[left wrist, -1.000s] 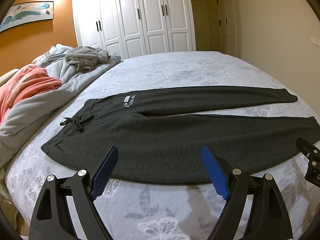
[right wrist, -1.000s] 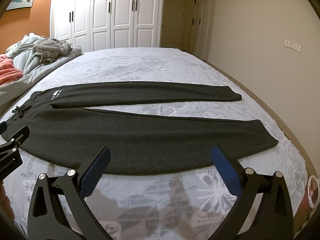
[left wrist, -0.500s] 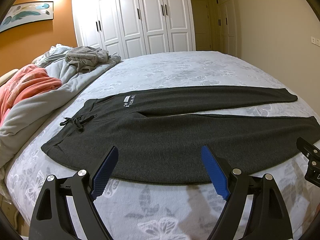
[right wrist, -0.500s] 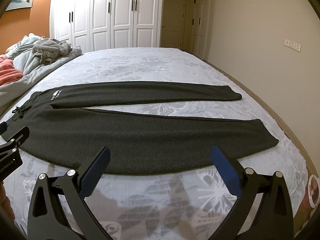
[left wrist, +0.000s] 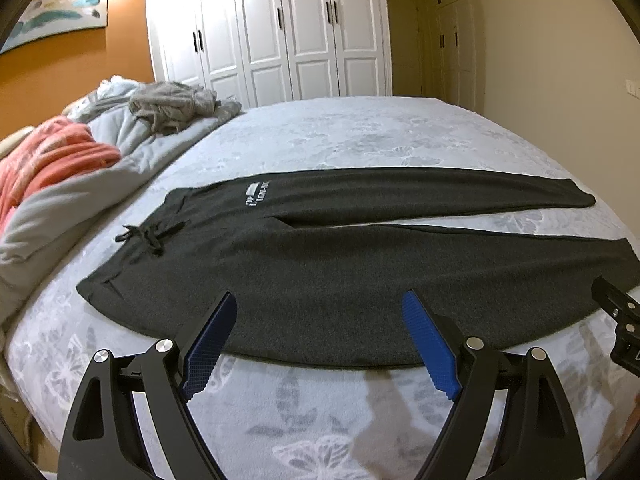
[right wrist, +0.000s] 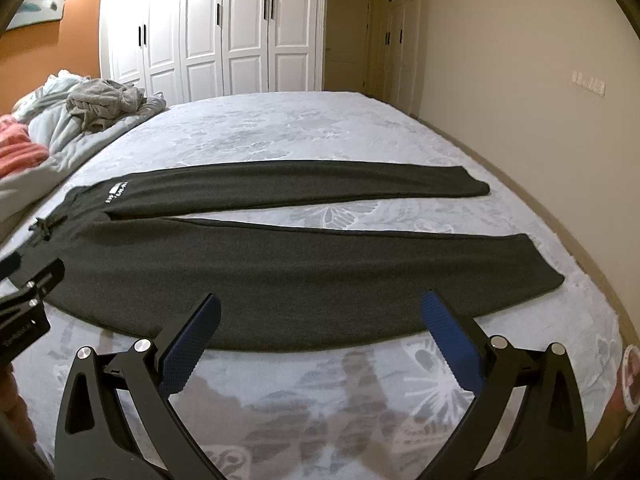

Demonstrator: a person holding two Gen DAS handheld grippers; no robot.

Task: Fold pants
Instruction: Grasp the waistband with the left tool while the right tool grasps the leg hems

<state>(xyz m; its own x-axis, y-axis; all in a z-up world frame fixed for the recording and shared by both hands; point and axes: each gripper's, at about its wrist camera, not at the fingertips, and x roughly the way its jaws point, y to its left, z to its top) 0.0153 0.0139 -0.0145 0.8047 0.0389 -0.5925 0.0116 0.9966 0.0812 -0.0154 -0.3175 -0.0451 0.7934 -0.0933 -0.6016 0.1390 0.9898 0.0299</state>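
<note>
Dark grey sweatpants [left wrist: 320,264] lie flat across the bed, waistband with a tied drawstring [left wrist: 150,236] at the left, two legs spread apart to the right; they also show in the right wrist view [right wrist: 304,272]. My left gripper [left wrist: 320,322] is open and empty, hovering above the near edge of the pants by the waist end. My right gripper [right wrist: 320,318] is open and empty, above the near edge of the closer leg. Each gripper's body shows at the edge of the other's view.
The bed [left wrist: 360,136] has a pale butterfly-print cover. Piled grey and orange bedding [left wrist: 80,168] with a crumpled grey garment [left wrist: 172,106] lies at the left. White wardrobes [left wrist: 280,32] stand behind. The bed's right edge meets the floor by the wall [right wrist: 560,216].
</note>
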